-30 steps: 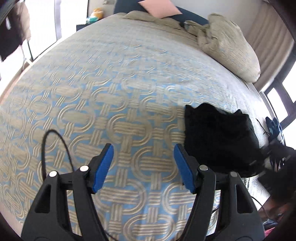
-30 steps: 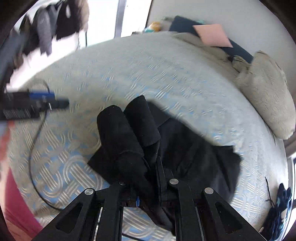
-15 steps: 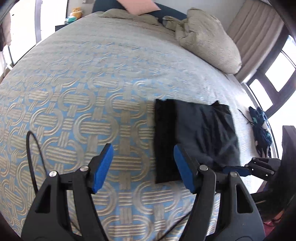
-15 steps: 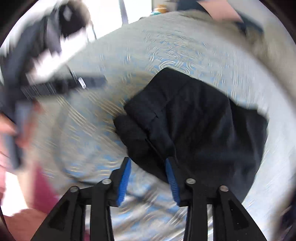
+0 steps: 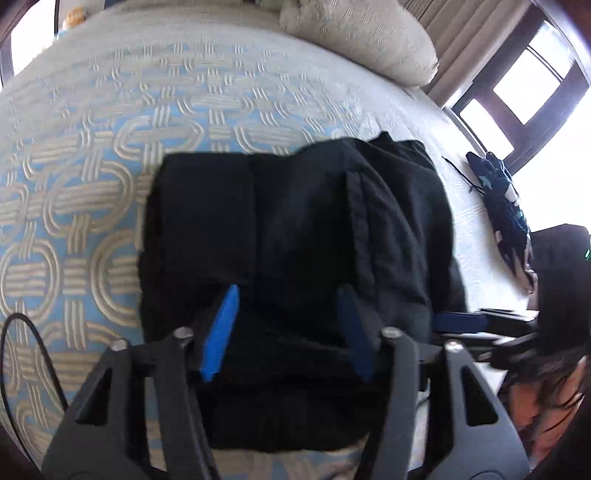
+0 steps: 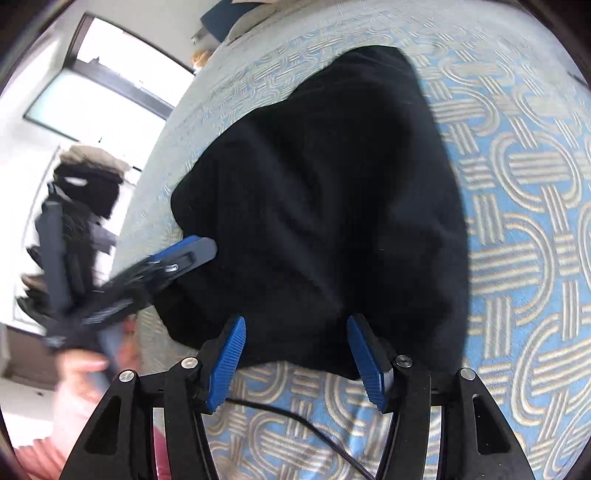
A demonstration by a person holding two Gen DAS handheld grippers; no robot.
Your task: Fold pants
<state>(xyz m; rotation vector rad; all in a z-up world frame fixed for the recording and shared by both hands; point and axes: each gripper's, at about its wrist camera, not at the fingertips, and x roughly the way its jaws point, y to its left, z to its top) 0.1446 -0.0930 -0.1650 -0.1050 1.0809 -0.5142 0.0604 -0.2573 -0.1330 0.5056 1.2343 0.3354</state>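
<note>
Left jaws: the left gripper (image 5: 286, 330) stands wide apart, blue pads empty, poised over the near part of the bundle; whether the tips touch cloth cannot be told.
Right jaws: the right gripper (image 6: 293, 354) is likewise spread wide and empty, its pads at the near edge of the bundle.
Item: black soft-fabric pants (image 5: 295, 229), folded into a compact, roughly rectangular stack of several layers, with a stitched seam running along the upper flap.
Location: lying on the blue-and-beige woven-pattern bedspread (image 5: 92, 177), toward the side of the bed near the window.
Handling, judged: light, limp, not fragile; layers likely to slide over one another and spring open if lifted by a single ply.
Hold, judged: pinch through all layers at a folded edge or corner, one gripper on each side, so the stack moves as one.
Progress, judged: folding looks nearly complete; smoothing or a last fold may remain.
Surroundings: a beige textured pillow (image 5: 362, 33) at the head of the bed; a thin black cable (image 6: 295, 421) trailing across the bedspread.
</note>
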